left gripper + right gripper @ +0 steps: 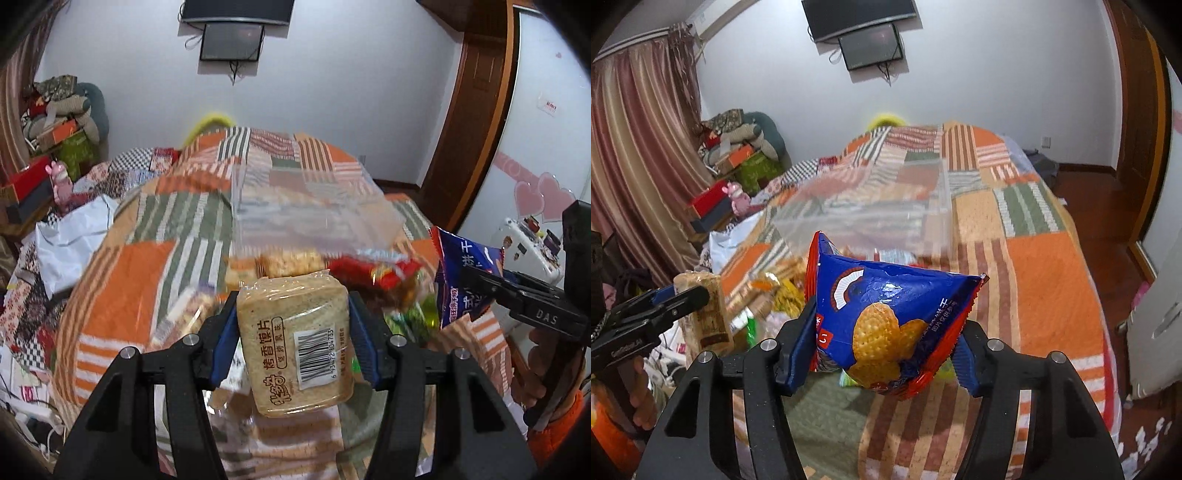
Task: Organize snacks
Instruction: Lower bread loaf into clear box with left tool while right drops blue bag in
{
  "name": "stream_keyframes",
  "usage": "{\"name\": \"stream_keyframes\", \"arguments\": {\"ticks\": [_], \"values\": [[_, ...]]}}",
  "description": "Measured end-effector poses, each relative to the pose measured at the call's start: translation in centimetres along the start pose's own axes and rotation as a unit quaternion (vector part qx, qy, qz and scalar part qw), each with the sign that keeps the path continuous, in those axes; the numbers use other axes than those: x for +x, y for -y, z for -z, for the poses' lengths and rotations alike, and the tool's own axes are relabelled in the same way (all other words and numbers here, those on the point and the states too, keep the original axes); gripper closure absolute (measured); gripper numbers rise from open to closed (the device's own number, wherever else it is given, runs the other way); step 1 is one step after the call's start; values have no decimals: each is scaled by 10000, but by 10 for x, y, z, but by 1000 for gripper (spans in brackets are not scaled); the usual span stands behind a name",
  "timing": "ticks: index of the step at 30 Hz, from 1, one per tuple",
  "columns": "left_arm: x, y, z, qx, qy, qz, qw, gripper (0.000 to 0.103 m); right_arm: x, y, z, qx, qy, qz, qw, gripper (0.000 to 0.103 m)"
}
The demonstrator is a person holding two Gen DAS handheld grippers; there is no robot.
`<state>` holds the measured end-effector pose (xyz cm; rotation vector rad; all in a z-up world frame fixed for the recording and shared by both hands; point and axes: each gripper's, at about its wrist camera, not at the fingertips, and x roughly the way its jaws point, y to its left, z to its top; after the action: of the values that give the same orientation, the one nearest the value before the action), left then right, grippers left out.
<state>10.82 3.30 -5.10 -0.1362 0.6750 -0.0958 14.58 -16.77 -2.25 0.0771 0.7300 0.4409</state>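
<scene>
My left gripper (293,332) is shut on a tan pack of baked bun slices (295,343), held above the bed; it also shows in the right wrist view (705,314). My right gripper (882,343) is shut on a blue and red biscuit bag (886,317), which also shows at the right of the left wrist view (461,273). A clear plastic box (882,206) stands on the patchwork quilt (1034,280) beyond both grippers. A heap of loose snack packs (369,273) lies in front of the box.
White bags and clutter (70,240) lie at the bed's left side, with stacked boxes (713,206) near the curtain. A wooden door frame (472,122) and a white cabinet (1156,325) stand to the right.
</scene>
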Motion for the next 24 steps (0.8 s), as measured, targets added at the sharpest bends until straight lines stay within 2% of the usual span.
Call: {"name": "stream_keyframes", "arguments": {"ticks": [13,24], "values": [[4,-2,-67,71,559,43,9984,48,6,-5,-46,-160,398,51,9991,44],[43,-4,-111,122,606,61,9981,48,48,-5,-76,-210,348,82,9991,44]]}}
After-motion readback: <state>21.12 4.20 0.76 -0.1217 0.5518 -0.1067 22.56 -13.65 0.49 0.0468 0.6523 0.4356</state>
